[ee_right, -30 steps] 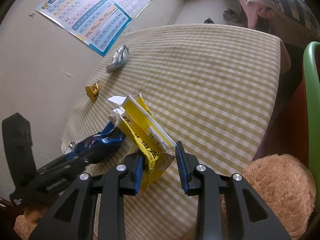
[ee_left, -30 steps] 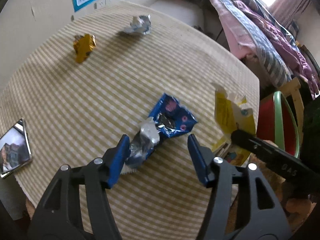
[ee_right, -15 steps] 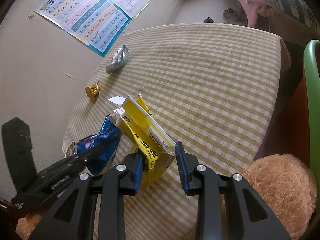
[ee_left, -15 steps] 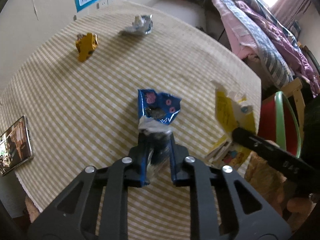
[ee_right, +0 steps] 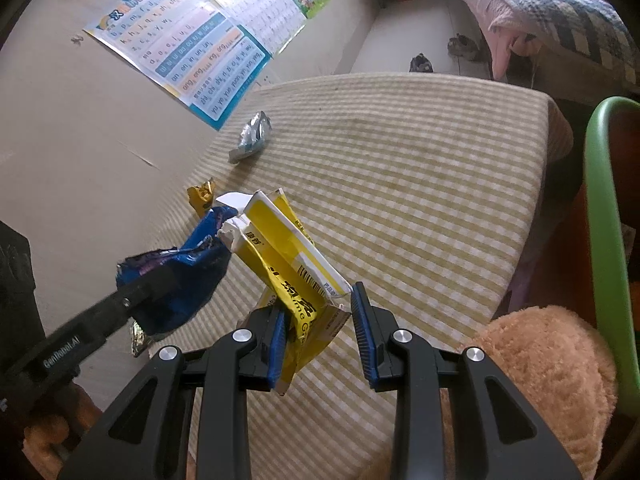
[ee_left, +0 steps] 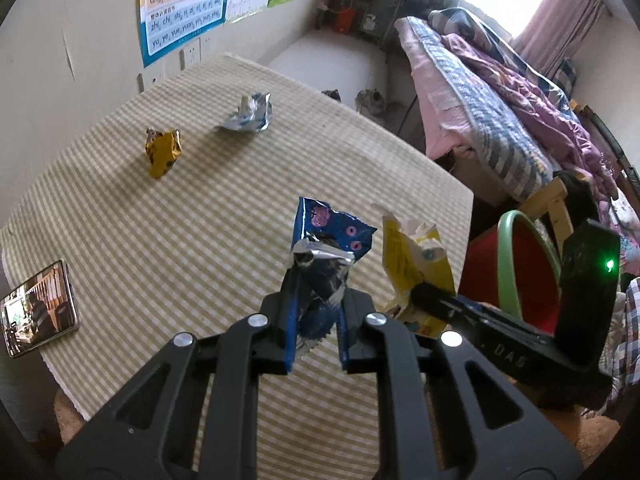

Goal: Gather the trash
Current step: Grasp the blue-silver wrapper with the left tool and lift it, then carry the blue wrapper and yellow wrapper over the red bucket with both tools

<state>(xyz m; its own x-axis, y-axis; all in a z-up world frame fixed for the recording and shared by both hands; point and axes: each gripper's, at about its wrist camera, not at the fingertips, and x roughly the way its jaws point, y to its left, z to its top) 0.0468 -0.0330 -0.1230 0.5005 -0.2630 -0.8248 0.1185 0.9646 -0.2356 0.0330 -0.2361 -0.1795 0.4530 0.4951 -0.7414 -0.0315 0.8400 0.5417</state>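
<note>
The yellow carton [ee_right: 286,264], the largest piece, stands between the fingers of the right gripper [ee_right: 320,334], whose jaws look only partly closed with a gap on the right side, so whether it is truly pinched I cannot tell; it looks light, creased and fairly stiff, best taken low on its flattened base. The blue wrapper [ee_left: 324,248], thin, crinkly and probably slippery, is clamped at its twisted lower end in the left gripper [ee_left: 316,332], above the table [ee_left: 200,220]. Counted: one carton, one blue wrapper, one silver wrapper [ee_left: 250,116] and one gold wrapper [ee_left: 162,152], the last two lying on the far side of the table, near each other, each light enough to pinch at a raised fold.
</note>
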